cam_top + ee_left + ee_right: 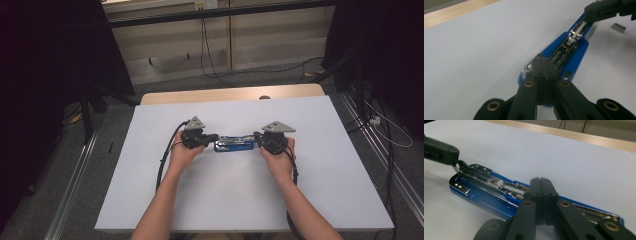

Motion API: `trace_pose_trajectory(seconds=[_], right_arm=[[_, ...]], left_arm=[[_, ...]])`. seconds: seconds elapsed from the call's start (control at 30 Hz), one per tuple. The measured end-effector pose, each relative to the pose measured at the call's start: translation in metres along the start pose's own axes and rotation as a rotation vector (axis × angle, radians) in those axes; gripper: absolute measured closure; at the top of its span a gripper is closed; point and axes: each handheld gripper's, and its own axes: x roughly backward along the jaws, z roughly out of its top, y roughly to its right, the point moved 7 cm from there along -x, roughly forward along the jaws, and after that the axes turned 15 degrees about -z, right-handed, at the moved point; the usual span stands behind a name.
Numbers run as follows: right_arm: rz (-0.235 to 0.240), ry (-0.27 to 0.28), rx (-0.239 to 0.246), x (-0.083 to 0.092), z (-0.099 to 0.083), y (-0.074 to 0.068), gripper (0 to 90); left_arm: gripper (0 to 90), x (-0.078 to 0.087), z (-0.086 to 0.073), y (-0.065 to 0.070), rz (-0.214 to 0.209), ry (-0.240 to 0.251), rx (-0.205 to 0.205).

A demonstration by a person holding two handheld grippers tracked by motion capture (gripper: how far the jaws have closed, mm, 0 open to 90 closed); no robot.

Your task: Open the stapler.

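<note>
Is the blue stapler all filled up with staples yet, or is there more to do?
Not yet. Done: the blue stapler lies swung open, its metal channel bare. In hand: the shut left gripper and right gripper press on its two ends. Left: a small staple strip waits on the table, probably to go in before closing.

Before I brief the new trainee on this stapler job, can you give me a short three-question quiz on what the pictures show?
1. True or false: the blue stapler lies opened out on the white table, with its metal staple channel showing.
2. Multiple choice: the left tool is A) wide open, B) shut, C) holding a cup.
3. Short answer: what small grey thing lies on the table beside the stapler in the left gripper view?

Key:
1. True.
2. B; the right tool is shut as well.
3. A loose strip of staples.
</note>
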Motion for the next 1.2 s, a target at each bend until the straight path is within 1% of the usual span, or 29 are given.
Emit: trace_pose_trajectory(seconds=[0.03,0.07,0.13,0.17,0.23,0.27,0.3,0.33,0.37,0.4,0.47,0.53,0.6,0.63,0.7,0.73,0.77,0.8,0.87,1.0,1.07,1.13,1.2], right_arm=[[0.000,0.006,0.008,0.002,0.001,0.001,85.5],[0.004,0.013,0.014,0.003,0.002,0.002,83.9],[0.009,0.007,0.026,0.006,0.004,0.003,78.9],[0.006,0.005,0.025,0.008,0.004,0.005,75.1],[0.006,0.003,0.021,0.010,0.005,0.008,71.6],[0.003,0.005,0.024,0.011,0.005,0.011,68.5],[-0.003,0.006,0.023,0.013,0.005,0.013,63.6],[-0.009,0.002,0.018,0.014,0.005,0.016,60.0],[-0.013,0.000,0.015,0.015,0.005,0.019,58.5],[-0.019,0.001,0.014,0.016,0.005,0.022,56.2],[-0.036,-0.004,-0.003,0.019,0.005,0.029,48.2],[-0.043,-0.006,-0.013,0.021,0.004,0.035,44.6],[-0.046,-0.021,-0.018,0.023,0.002,0.039,38.9],[-0.047,-0.028,-0.020,0.024,0.001,0.041,36.7],[-0.044,-0.038,-0.020,0.025,-0.001,0.044,34.1],[-0.048,-0.042,-0.018,0.026,-0.001,0.046,32.2],[-0.054,-0.041,-0.012,0.028,-0.001,0.048,29.6],[-0.054,-0.042,-0.013,0.029,-0.002,0.049,28.8],[-0.057,-0.042,-0.016,0.033,-0.003,0.053,27.8],[-0.073,-0.045,-0.014,0.038,-0.005,0.060,26.2],[-0.070,-0.051,-0.008,0.040,-0.006,0.060,26.1],[-0.073,-0.063,0.017,0.041,-0.010,0.059,26.3],[-0.071,-0.080,0.028,0.043,-0.014,0.056,26.9]], left_arm=[[86.0,0.001,0.001,0.000,0.004,-0.011,-0.020],[85.0,0.002,0.002,0.001,0.001,0.000,-0.026],[82.8,0.005,0.005,0.002,-0.015,0.034,-0.011],[80.1,0.006,0.007,0.002,-0.016,0.047,-0.008],[73.1,0.010,0.011,0.004,-0.024,0.081,0.016],[70.7,0.012,0.012,0.004,-0.024,0.090,0.024],[66.4,0.014,0.013,0.004,-0.024,0.097,0.037],[61.6,0.016,0.013,0.004,-0.025,0.096,0.047],[58.6,0.017,0.013,0.005,-0.029,0.091,0.056],[55.4,0.018,0.012,0.005,-0.022,0.080,0.061],[47.2,0.019,0.010,0.005,-0.011,0.061,0.075],[41.6,0.020,0.008,0.005,0.000,0.047,0.086],[34.7,0.022,0.005,0.005,0.015,0.028,0.106],[31.7,0.023,0.004,0.005,0.021,0.017,0.113],[29.7,0.025,0.002,0.006,0.023,0.010,0.120],[26.8,0.027,0.001,0.007,0.027,0.009,0.130],[21.7,0.028,0.001,0.008,0.030,0.005,0.139],[19.7,0.030,0.000,0.009,0.030,0.004,0.140],[19.1,0.034,-0.002,0.012,0.027,0.002,0.135],[15.5,0.040,-0.004,0.016,0.035,0.014,0.131],[14.4,0.044,-0.005,0.018,0.043,0.017,0.135],[13.8,0.048,-0.007,0.019,0.050,0.020,0.140],[13.4,0.052,-0.008,0.021,0.058,0.023,0.143]])
